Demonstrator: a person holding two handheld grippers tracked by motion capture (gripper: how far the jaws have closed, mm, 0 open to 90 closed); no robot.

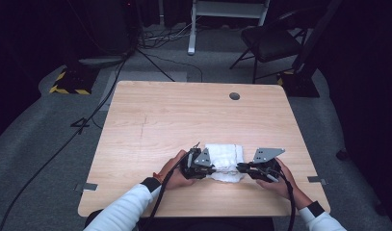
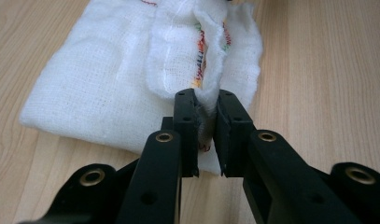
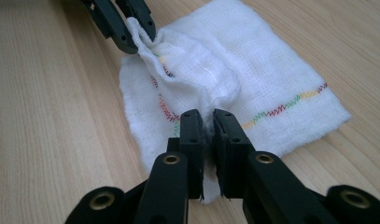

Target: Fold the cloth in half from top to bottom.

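Observation:
A folded white cloth (image 1: 226,159) with a multicoloured stitched line lies on the wooden table (image 1: 174,115) near its front edge. My left gripper (image 1: 214,169) pinches the cloth's near left corner; in the left gripper view its jaws are shut on a raised fold of the cloth (image 2: 131,70), at the gripper's tips (image 2: 207,100). My right gripper (image 1: 239,168) pinches the near right corner. In the right gripper view its tips (image 3: 203,116) clamp the cloth (image 3: 253,79), and the left gripper (image 3: 131,25) holds the far end of the same lifted edge.
A round cable hole (image 1: 234,96) sits near the table's far edge. Beyond the table stand a dark folding chair (image 1: 268,43), a white frame (image 1: 193,29) and cables on the grey floor (image 1: 54,134). A person's white sleeves (image 1: 126,209) come in from below.

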